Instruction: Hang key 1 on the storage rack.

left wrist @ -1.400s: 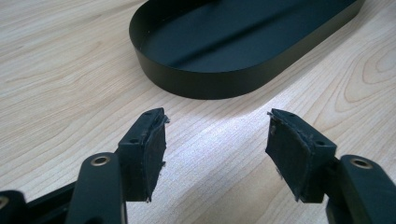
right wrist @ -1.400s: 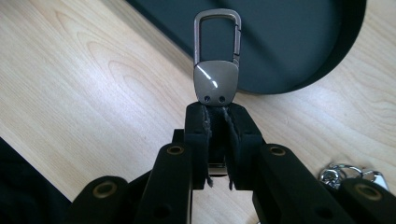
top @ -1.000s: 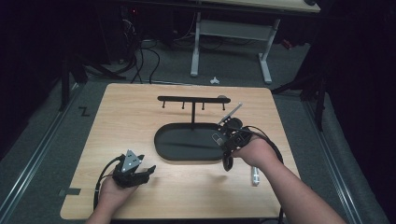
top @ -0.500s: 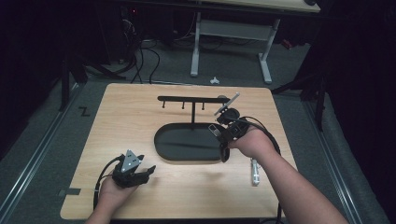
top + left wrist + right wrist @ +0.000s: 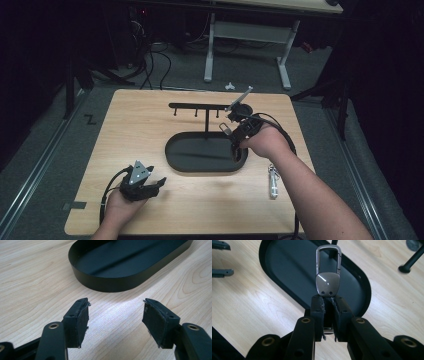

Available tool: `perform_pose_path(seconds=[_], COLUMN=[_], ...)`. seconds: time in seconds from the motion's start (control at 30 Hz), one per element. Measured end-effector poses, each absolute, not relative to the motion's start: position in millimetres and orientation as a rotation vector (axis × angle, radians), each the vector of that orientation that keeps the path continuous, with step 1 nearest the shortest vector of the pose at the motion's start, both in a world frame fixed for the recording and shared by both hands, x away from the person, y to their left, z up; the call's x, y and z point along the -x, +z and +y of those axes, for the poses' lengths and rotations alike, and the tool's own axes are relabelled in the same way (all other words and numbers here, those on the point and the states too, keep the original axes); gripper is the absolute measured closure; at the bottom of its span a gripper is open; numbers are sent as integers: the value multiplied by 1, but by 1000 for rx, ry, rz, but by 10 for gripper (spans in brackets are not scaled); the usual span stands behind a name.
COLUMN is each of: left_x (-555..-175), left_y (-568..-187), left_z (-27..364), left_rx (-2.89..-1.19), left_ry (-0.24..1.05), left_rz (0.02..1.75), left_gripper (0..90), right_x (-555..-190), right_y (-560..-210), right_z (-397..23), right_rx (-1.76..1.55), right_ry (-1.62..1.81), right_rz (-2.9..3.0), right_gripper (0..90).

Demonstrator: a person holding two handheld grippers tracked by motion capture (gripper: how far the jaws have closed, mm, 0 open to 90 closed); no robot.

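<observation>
- The right gripper (image 5: 327, 300), clamped on a metal keychain clip (image 5: 328, 277), had risen from the black tray (image 5: 172, 155) toward the hook rack (image 5: 200, 106); hanging looked next.
- That hand angled up and forward, the clip's loop leading.
- The left gripper (image 5: 115, 315) rested low on the table (image 5: 125, 130), jaws apart, empty.
- Another keychain (image 5: 273, 183) lay just beside the right forearm.

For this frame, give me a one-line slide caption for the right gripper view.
Right gripper clamps a metal keychain clip above the black oval tray on the wooden table.
</observation>
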State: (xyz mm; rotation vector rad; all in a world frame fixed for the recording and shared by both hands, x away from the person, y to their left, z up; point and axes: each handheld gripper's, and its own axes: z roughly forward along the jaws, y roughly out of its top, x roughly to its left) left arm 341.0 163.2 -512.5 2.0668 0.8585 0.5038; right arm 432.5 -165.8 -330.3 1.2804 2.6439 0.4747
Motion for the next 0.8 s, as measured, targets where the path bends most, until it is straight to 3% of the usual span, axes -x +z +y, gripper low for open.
perform_pose_path(seconds=[0.8], left_x=[-340], left_y=[-513], left_z=[164], left_rx=[-2064], left_ry=[491], left_rz=[857], left_gripper=[378], right_x=[-462], right_y=[-331], right_z=[-148], right_rx=[-1303], right_ry=[478], right_rz=[2583], right_gripper=[806])
